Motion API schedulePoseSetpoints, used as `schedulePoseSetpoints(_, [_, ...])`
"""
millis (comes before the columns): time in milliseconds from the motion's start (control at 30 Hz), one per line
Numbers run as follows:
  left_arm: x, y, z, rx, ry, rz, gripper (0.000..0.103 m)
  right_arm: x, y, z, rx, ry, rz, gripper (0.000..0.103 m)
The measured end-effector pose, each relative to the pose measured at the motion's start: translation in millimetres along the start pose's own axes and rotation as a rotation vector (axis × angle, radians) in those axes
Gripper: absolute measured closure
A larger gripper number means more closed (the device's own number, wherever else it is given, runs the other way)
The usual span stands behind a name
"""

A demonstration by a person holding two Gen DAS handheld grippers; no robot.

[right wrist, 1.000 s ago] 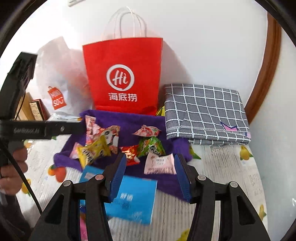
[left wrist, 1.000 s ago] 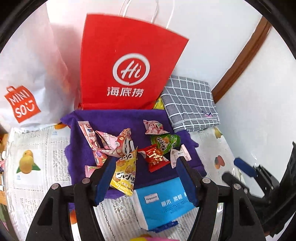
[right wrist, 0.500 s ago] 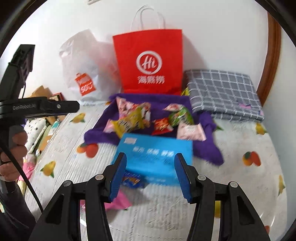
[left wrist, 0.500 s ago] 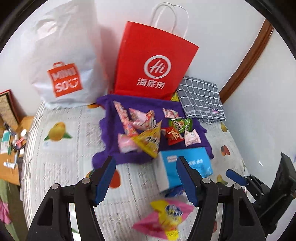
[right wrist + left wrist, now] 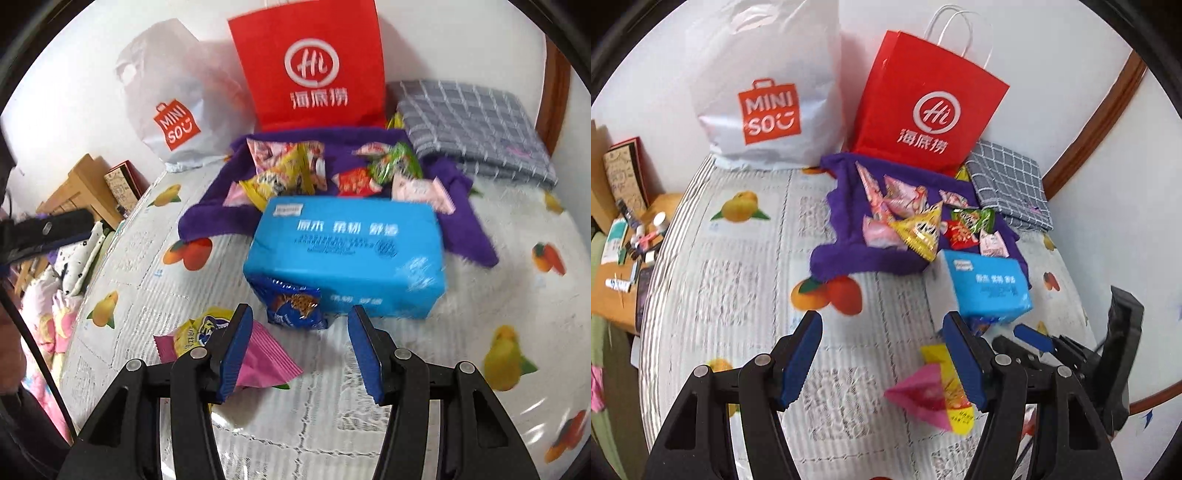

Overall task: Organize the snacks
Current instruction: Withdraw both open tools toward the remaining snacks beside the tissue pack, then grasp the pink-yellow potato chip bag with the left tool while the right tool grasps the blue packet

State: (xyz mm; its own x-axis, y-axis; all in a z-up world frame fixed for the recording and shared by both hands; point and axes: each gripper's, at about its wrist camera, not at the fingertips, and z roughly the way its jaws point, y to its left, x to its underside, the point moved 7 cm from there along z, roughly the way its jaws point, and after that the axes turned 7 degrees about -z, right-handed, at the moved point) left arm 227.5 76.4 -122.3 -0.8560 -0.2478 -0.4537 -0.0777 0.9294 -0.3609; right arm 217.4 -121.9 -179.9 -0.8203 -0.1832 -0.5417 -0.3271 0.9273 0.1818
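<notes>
You are looking at a bed covered with a white quilted bedspread printed with oranges, pears and other fruit. Behind it, a plain white wall is catching soft, even daylight, and a brown wooden trim is running diagonally across it on the right. A folded grey checked blanket is lying at the head of the bed by that corner. To the left of the bed, a low wooden bedside cabinet is standing, its top cluttered with small tubes and bottles, and a red-edged patterned box is leaning upright behind them.
</notes>
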Motion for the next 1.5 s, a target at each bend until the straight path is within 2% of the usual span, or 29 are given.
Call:
schedulePoseSetpoints(433, [15.5,15.2,15.7,-0.006,0.035,-0.015,0.037,-1.9,2.9,58.3,-0.013,0.106,0.069,0.046])
schedulePoseSetpoints(500, [17.1,14.1,18.2,0.001,0.037,-0.011,0.037,0.0,2.5,63.3,-0.023,0.129,0.084,0.048])
schedulePoseSetpoints(567, [19.4,11.2,21.7,0.005,0.044,-0.006,0.037,1.2,2.0,63.0,-0.026,0.129,0.083,0.055])
schedulePoseSetpoints(667, [23.6,2.5,30.5,0.02,0.062,0.009,0.037,2.1,-0.5,52.9,-0.02,0.101,0.08,0.059])
schedulePoseSetpoints(833, [31.5,-17.2,41.6,0.075,0.079,0.035,0.037,5.5,-9.6,21.8,-0.027,0.03,0.089,0.059])
schedulePoseSetpoints(1133, [50.6,-63.3,67.4,0.128,0.135,0.145,0.035,24.3,-50.6,-28.8,0.022,-0.067,0.131,0.059])
schedulePoseSetpoints(1267, [58.2,-72.4,85.3,0.189,0.206,0.131,0.034,40.0,-66.8,-43.4,0.054,-0.082,0.13,0.059])
schedulePoseSetpoints(1400, [68.2,-72.2,93.0,0.174,0.238,0.133,0.034,53.4,-75.4,-51.4,0.082,-0.088,0.121,0.059])
schedulePoseSetpoints(1500, [75.3,-74.2,89.4,0.208,0.259,0.132,0.029,62.0,-79.9,-51.8,0.089,-0.082,0.118,0.059])
